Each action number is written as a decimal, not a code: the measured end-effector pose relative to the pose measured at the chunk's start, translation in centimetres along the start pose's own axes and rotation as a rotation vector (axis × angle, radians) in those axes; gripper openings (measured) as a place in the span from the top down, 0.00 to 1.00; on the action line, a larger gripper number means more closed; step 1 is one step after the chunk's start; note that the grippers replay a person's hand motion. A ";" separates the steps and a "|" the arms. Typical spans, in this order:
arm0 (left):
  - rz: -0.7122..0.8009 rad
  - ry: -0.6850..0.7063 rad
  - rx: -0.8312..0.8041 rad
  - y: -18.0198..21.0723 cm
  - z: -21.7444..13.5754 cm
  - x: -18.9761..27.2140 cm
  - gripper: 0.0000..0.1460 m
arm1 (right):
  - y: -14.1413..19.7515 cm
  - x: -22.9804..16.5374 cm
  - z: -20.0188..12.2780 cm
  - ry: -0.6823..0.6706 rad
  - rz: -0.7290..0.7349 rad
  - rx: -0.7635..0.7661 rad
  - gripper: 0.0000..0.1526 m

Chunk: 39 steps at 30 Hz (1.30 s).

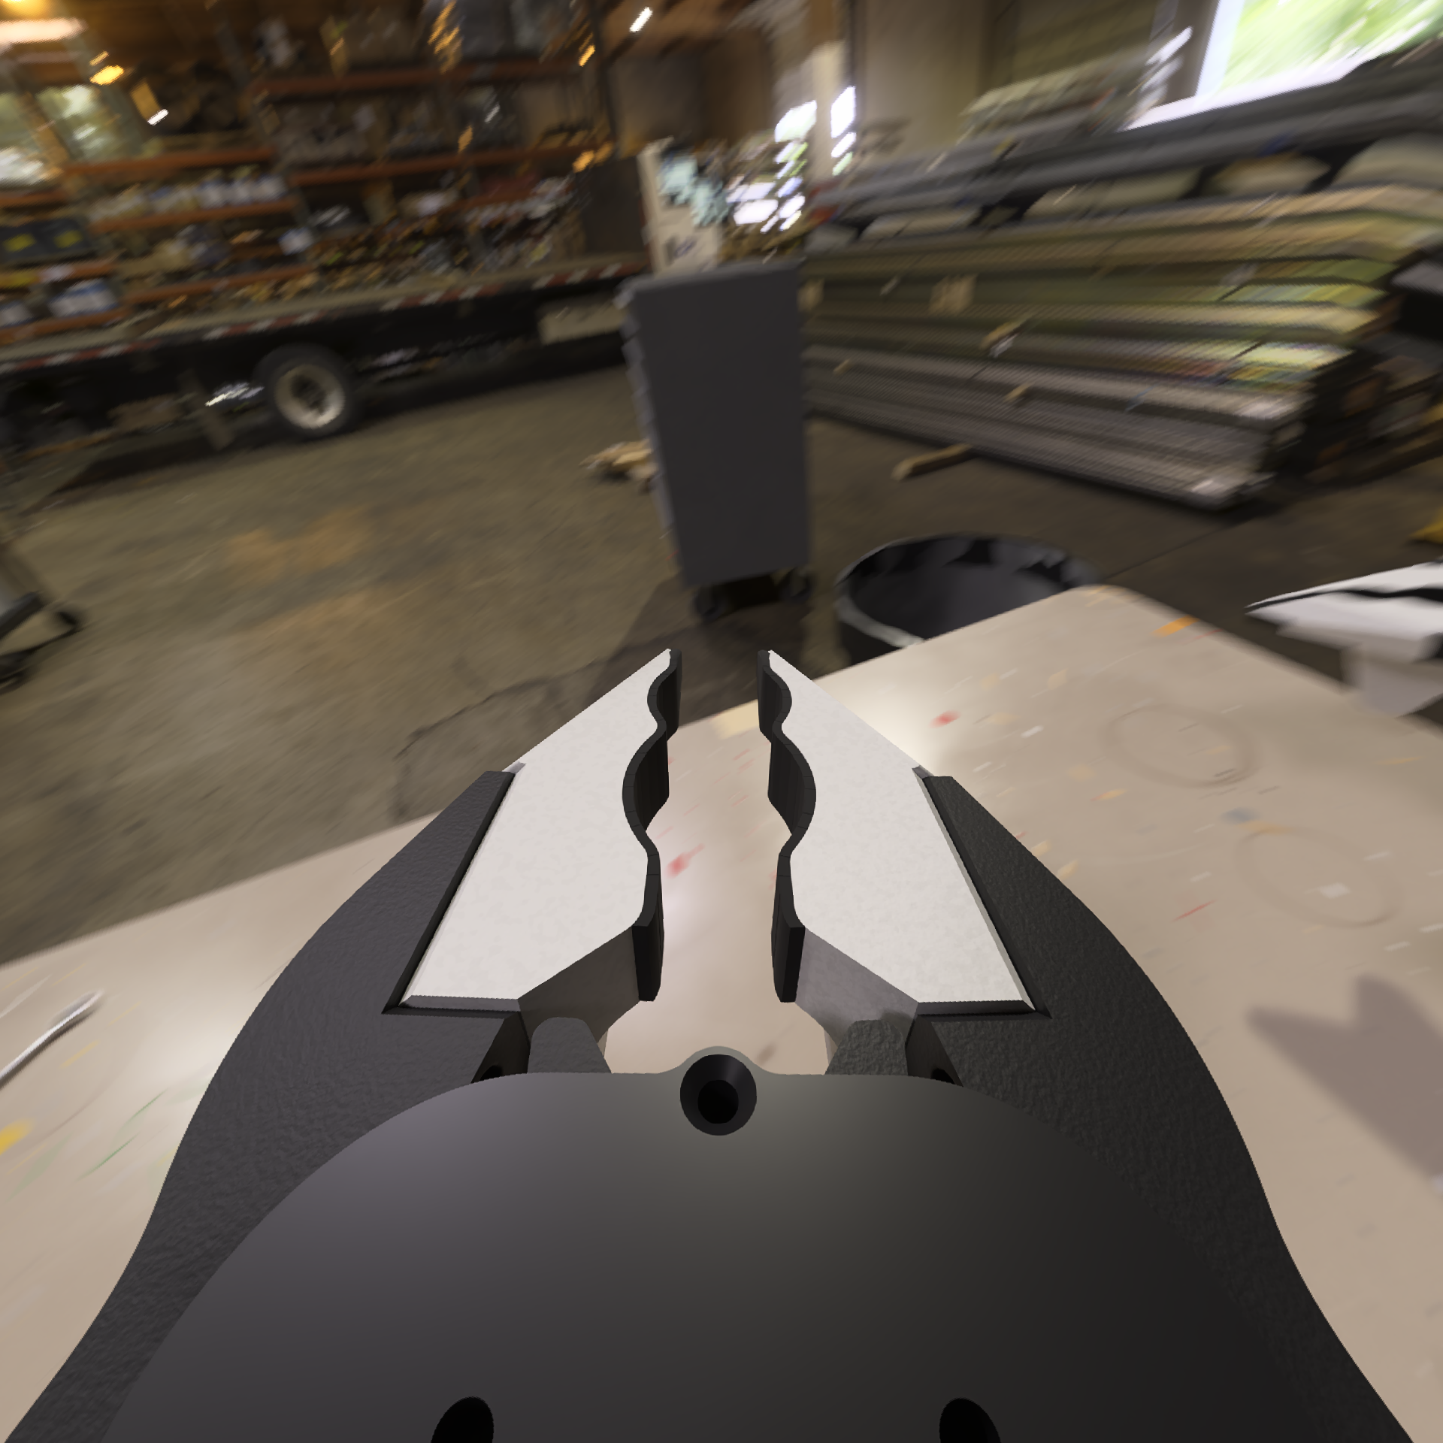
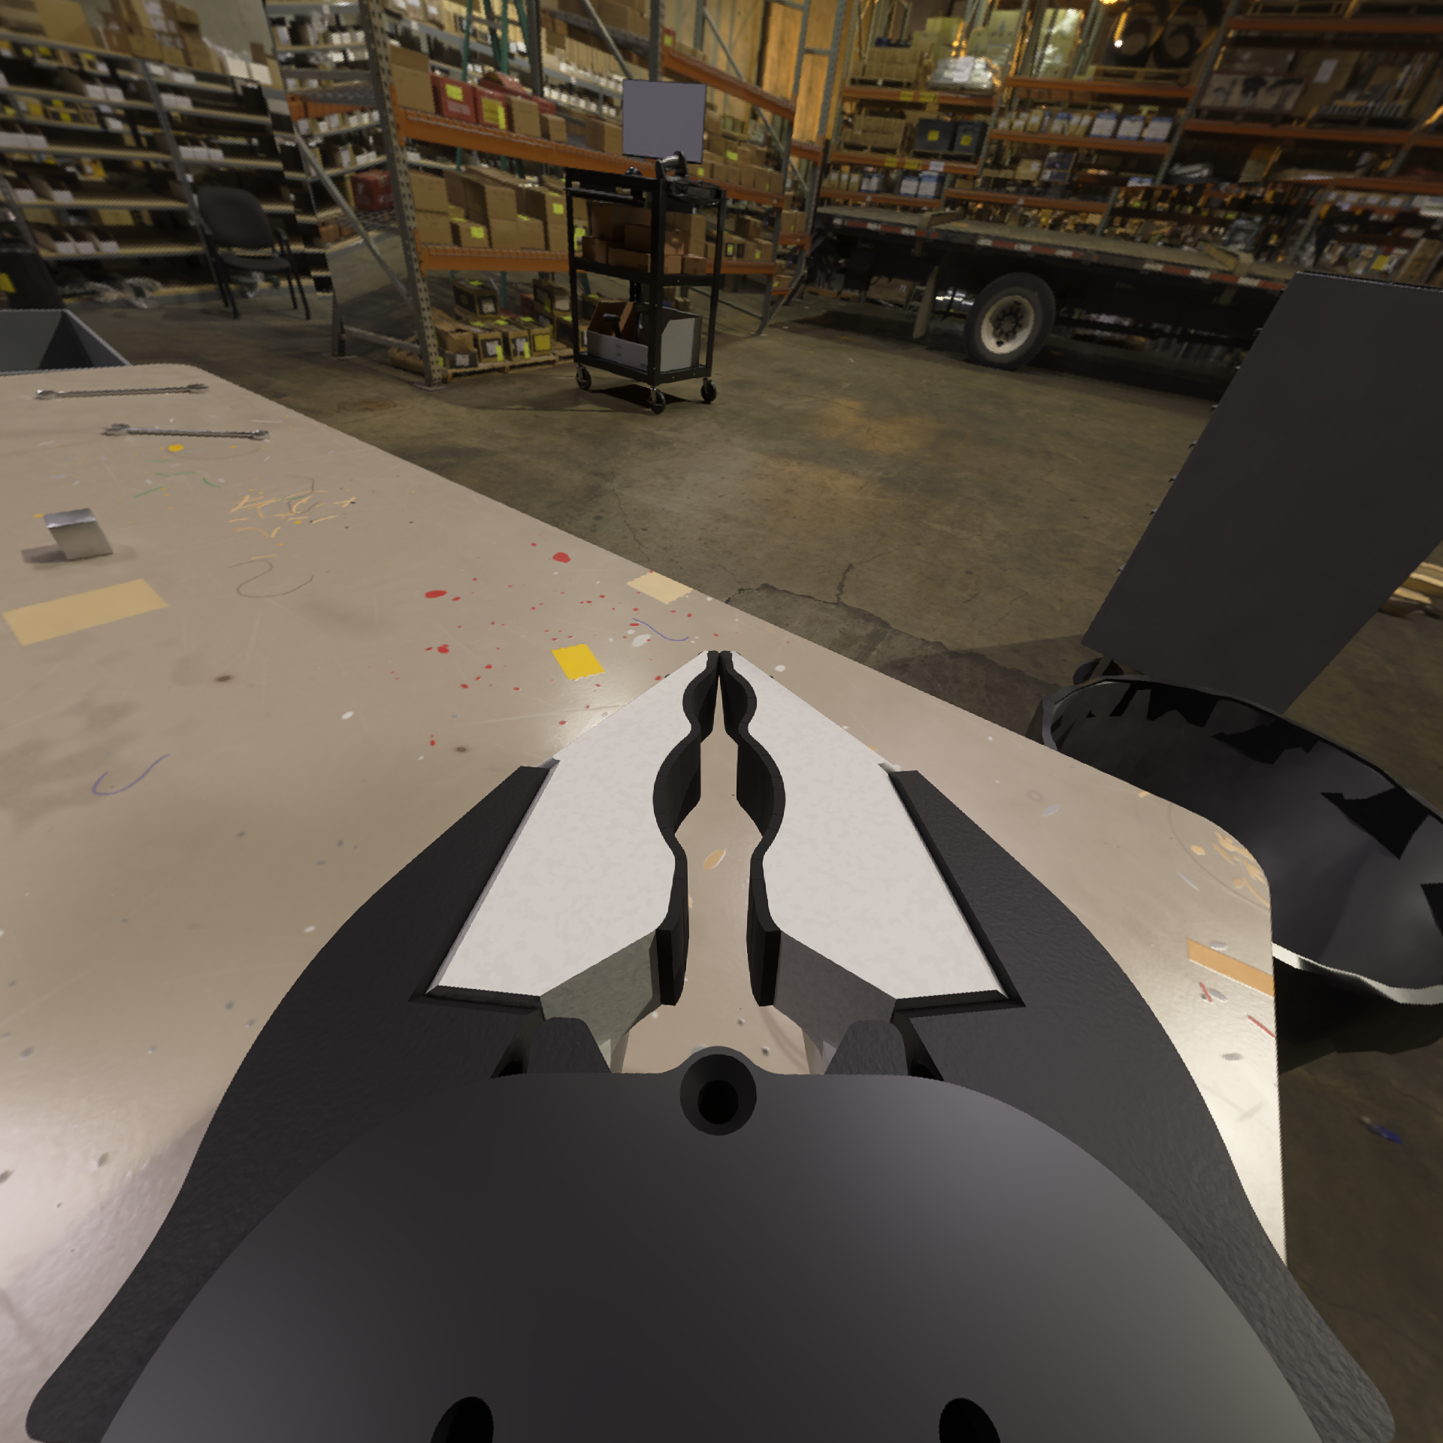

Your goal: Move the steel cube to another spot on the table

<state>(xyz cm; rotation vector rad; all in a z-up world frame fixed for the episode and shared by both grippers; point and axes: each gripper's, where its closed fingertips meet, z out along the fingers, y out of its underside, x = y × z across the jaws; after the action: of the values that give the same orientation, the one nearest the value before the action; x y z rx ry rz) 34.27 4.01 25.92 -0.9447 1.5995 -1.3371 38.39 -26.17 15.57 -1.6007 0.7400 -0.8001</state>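
Note:
The steel cube (image 2: 76,533) is a small shiny grey block on the beige table (image 2: 234,742), far left in the right wrist view. My right gripper (image 2: 718,660) is shut and empty, its tips touching, over the table near the far edge and well right of the cube. My left gripper (image 1: 719,664) is open with a narrow gap and holds nothing; it hovers over the table edge (image 1: 859,664). The cube does not show in the left wrist view. The right gripper's white finger (image 1: 1374,617) shows at that view's right edge.
Two wrenches (image 2: 187,432) lie at the table's far left, and one wrench (image 1: 47,1031) shows in the left view. A black bin (image 2: 1265,789) and a dark upright panel (image 2: 1288,484) stand past the table corner; both show in the left view, bin (image 1: 937,593), panel (image 1: 726,422).

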 end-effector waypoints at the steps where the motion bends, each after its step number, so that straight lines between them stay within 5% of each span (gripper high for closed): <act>1: 0.012 -0.057 -0.049 0.8 -1.4 -2.6 0.87 | 0.1 -0.2 0.1 -0.007 -0.007 -0.001 1.00; 8: -0.051 -0.226 -0.376 8.3 -6.5 -16.3 0.74 | 1.5 -1.4 0.9 -0.048 -0.038 -0.039 1.00; 20: -0.132 -0.058 -0.995 22.6 -5.6 -15.7 0.64 | 3.4 -2.4 1.6 -0.065 -0.171 -0.100 1.00; 29: -0.123 -0.184 -1.132 27.1 -4.4 -17.7 0.59 | 3.2 -2.6 1.3 -0.094 -0.178 -0.092 1.00; 36: -0.140 -0.175 -1.102 27.4 -4.1 -17.9 0.82 | 3.5 -2.3 1.3 -0.110 -0.118 -0.097 1.00; 39: -0.151 -0.156 -1.107 27.4 -4.1 -17.8 0.82 | 3.6 -2.3 1.3 -0.113 -0.112 -0.100 1.00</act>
<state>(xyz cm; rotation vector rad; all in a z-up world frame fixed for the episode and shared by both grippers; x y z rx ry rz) 36.10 25.97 1.46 -1.7682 2.1676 -0.3348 38.00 -24.13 11.62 -1.7748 0.6219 -0.7558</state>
